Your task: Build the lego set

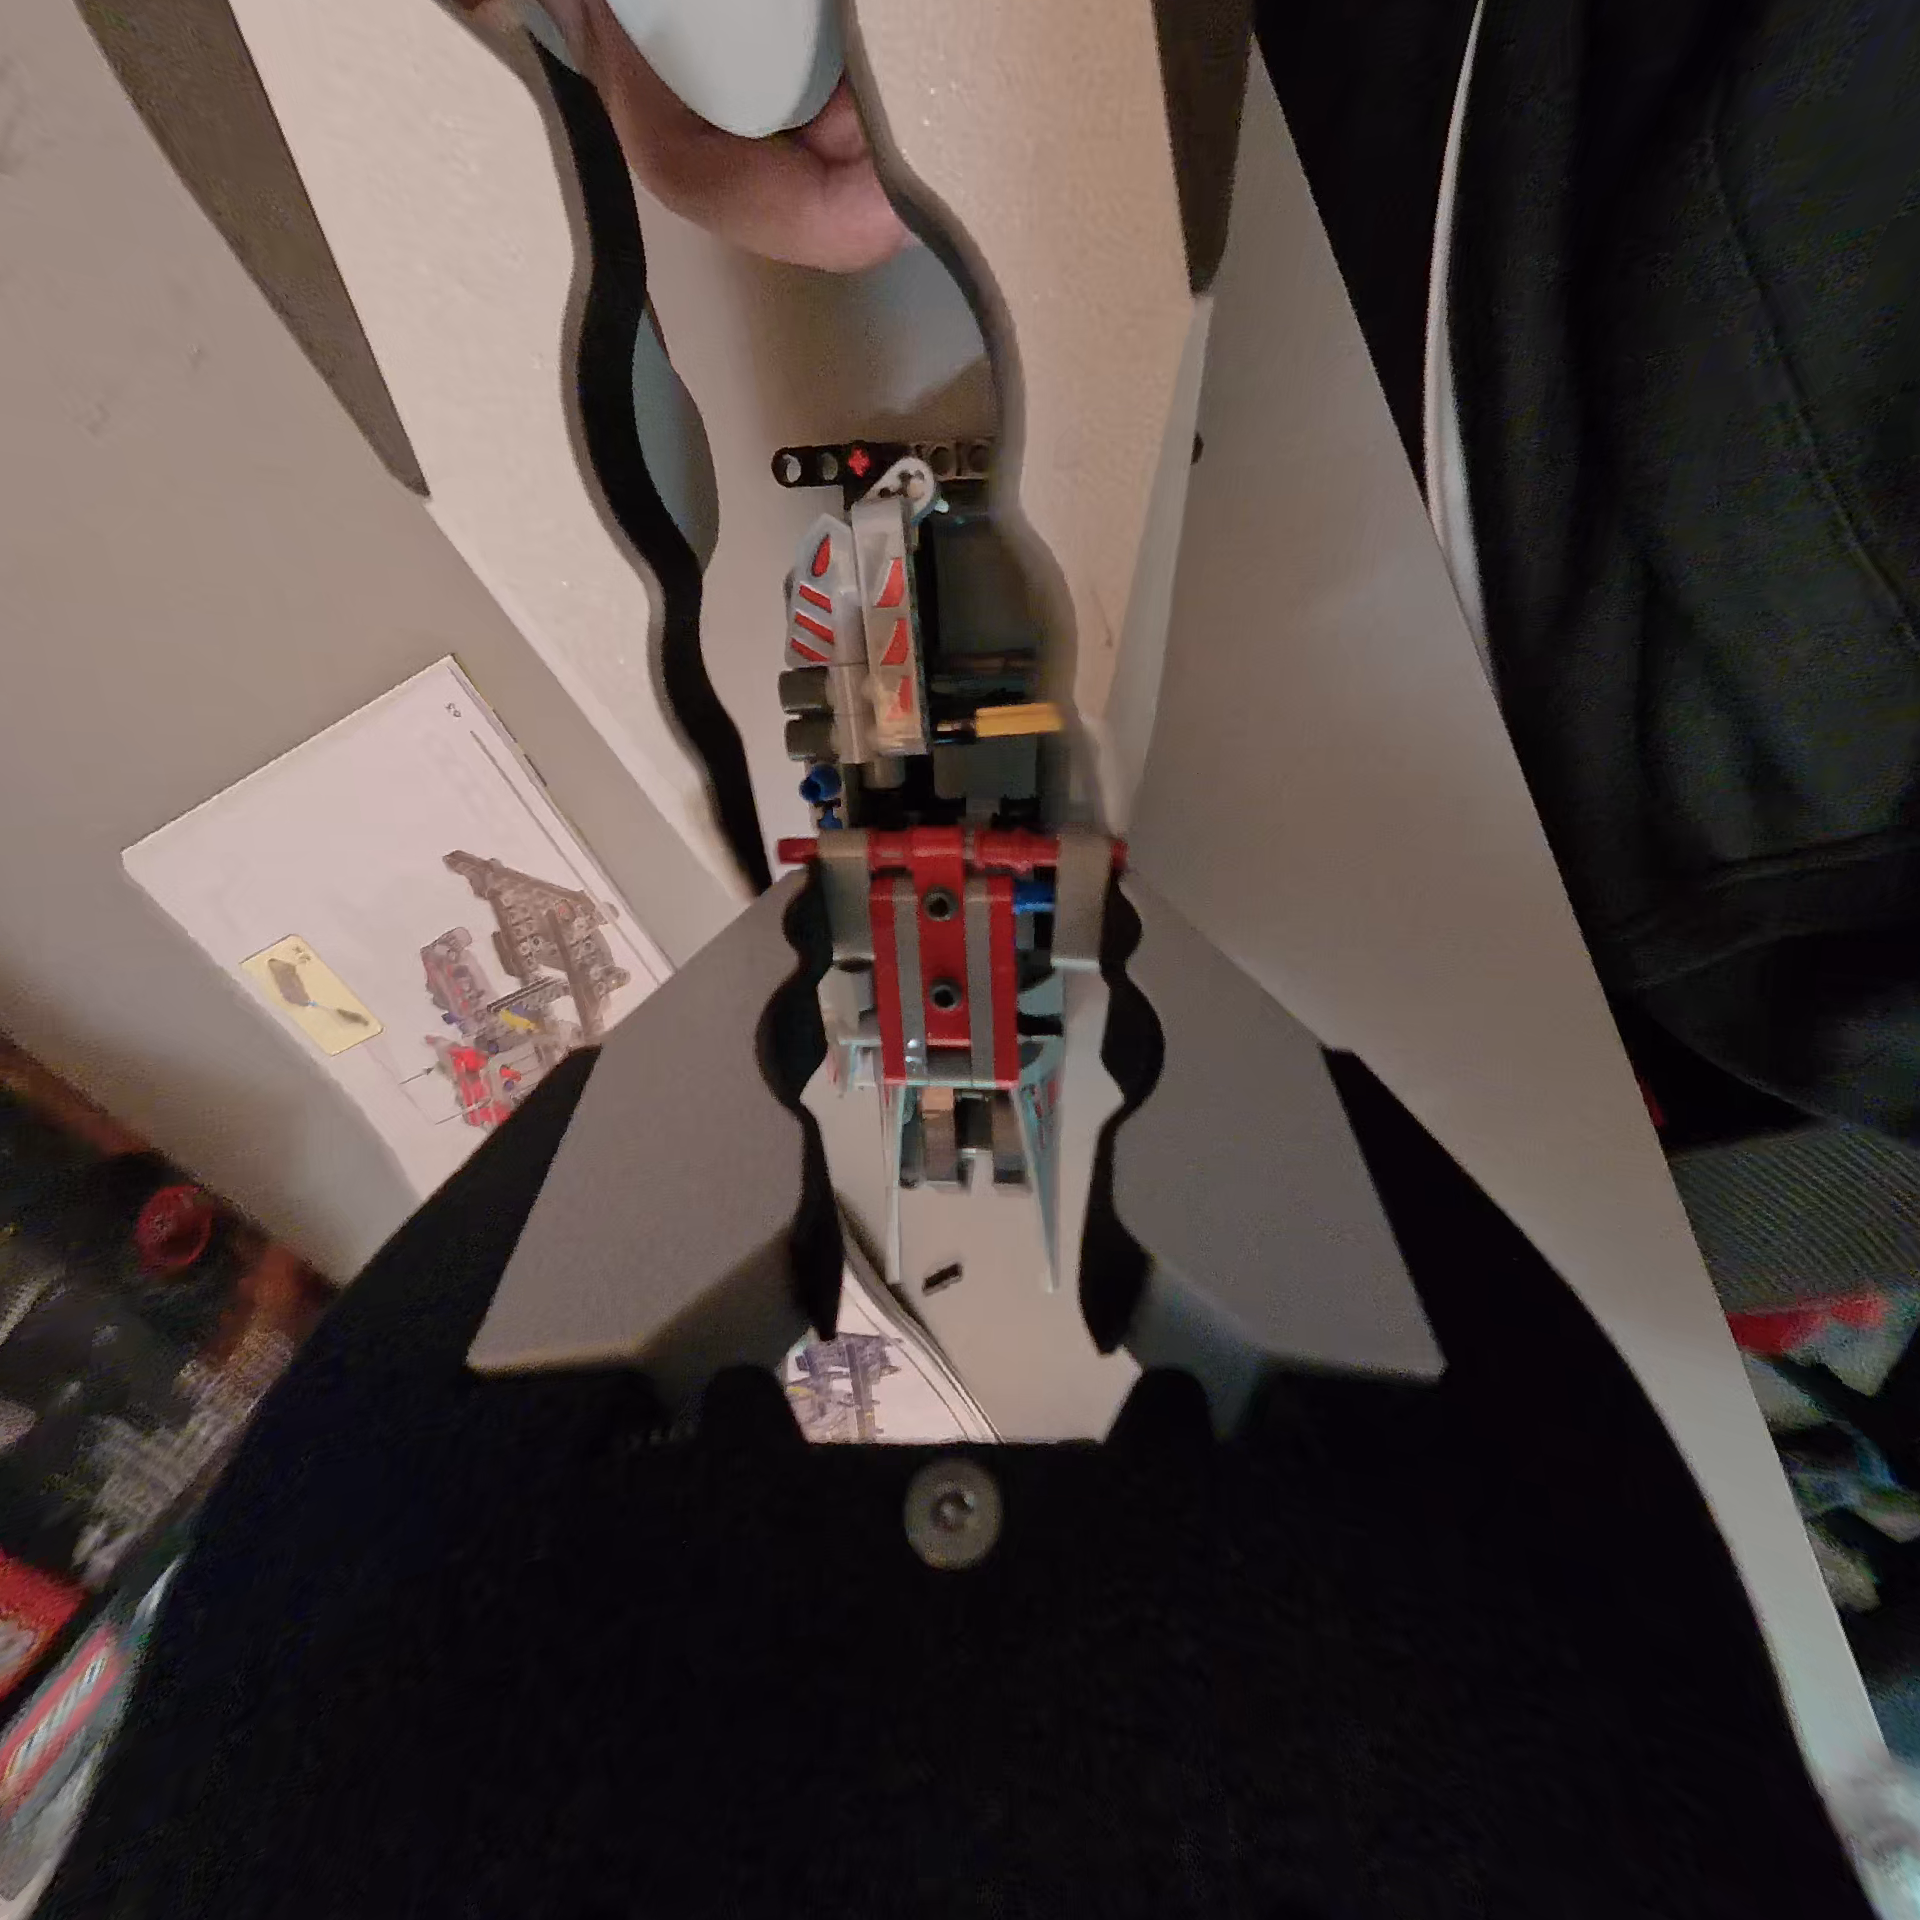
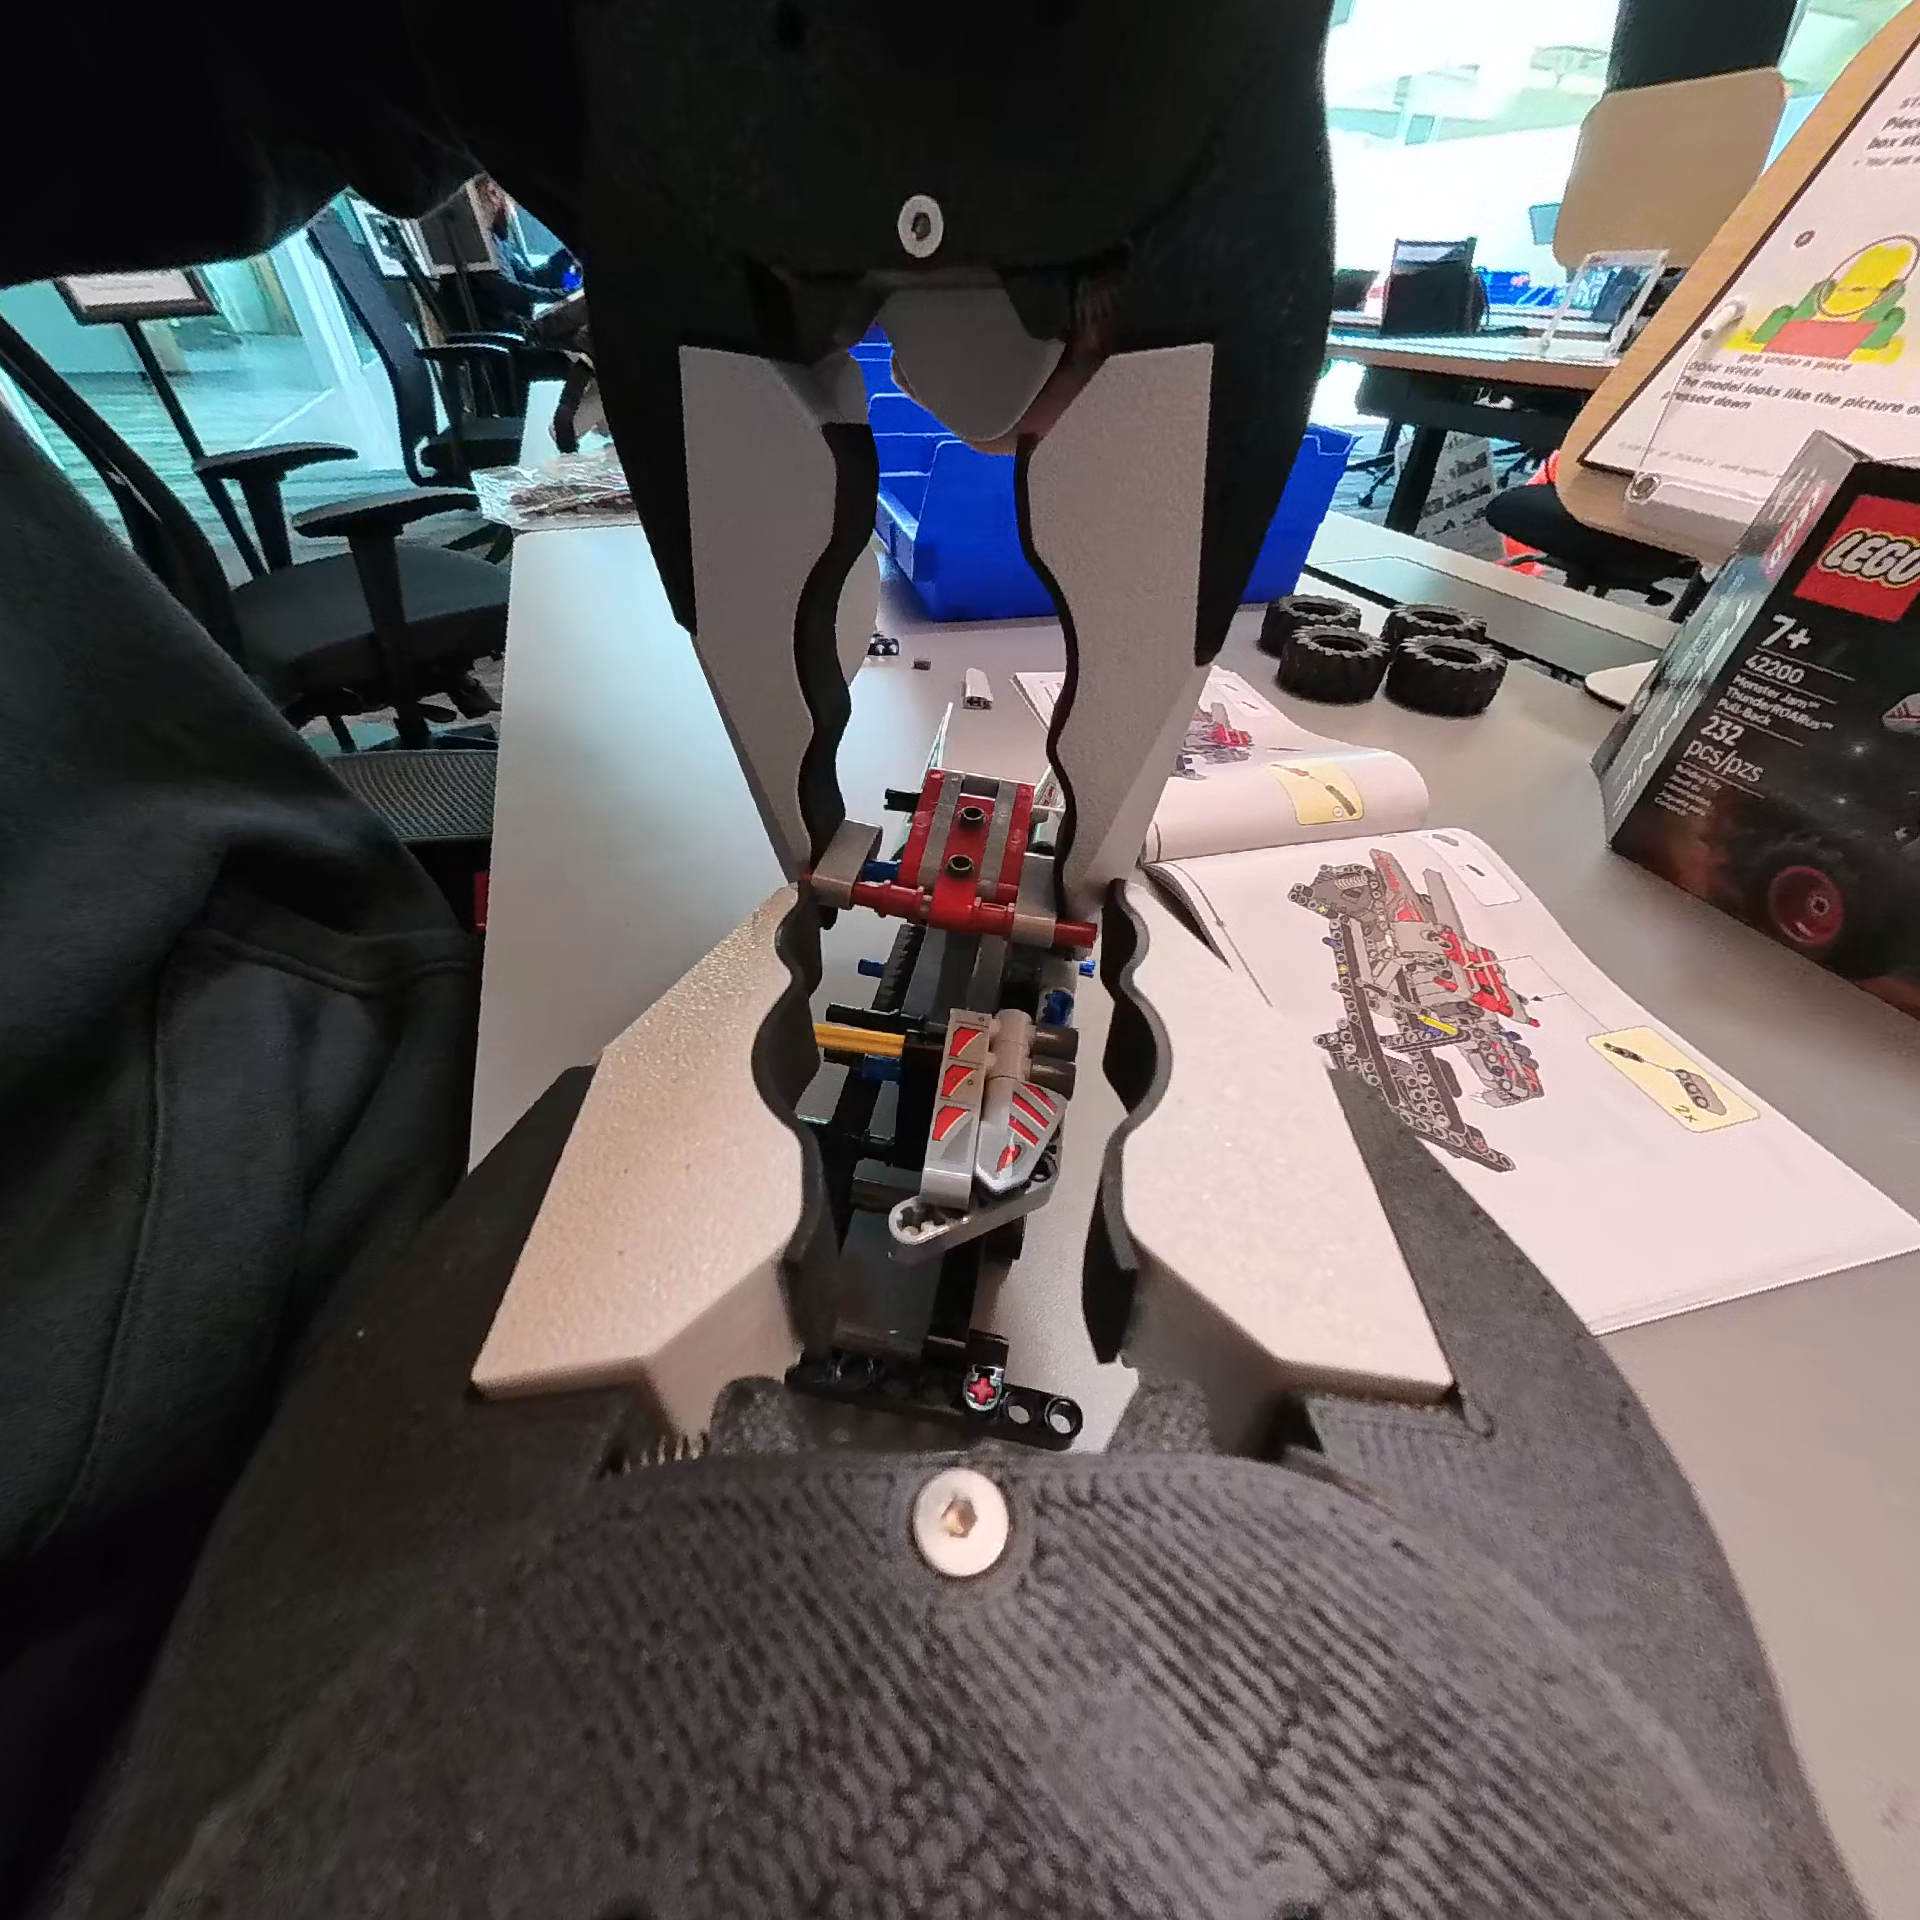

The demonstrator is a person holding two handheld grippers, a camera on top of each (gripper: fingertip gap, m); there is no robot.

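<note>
Lego model (image 2: 940, 1049): black frame; red and grey block at the far end; grey panels striped red; one yellow rod; small blue pins.
Fingers (image 2: 665, 1174): light grey, wavy black inner pads.
Tyres (image 2: 1382, 655): four, black, knobbly tread.
Bin (image 2: 956, 540): bright blue.
Instruction booklet (image 2: 1621, 1174): white pages, yellow call-out boxes, grey-and-red drawings.
Box (image 2: 1766, 727): black, red logo patch.
Worktop (image 2: 582, 831): pale grey.

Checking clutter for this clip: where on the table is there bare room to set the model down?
Bare table lies left of the model, out to the edge by the office chairs. A smaller patch lies between the tyres and the box. The right is crowded: open instruction booklet, box, tyres. Small loose parts lie before the blue bin.
</note>
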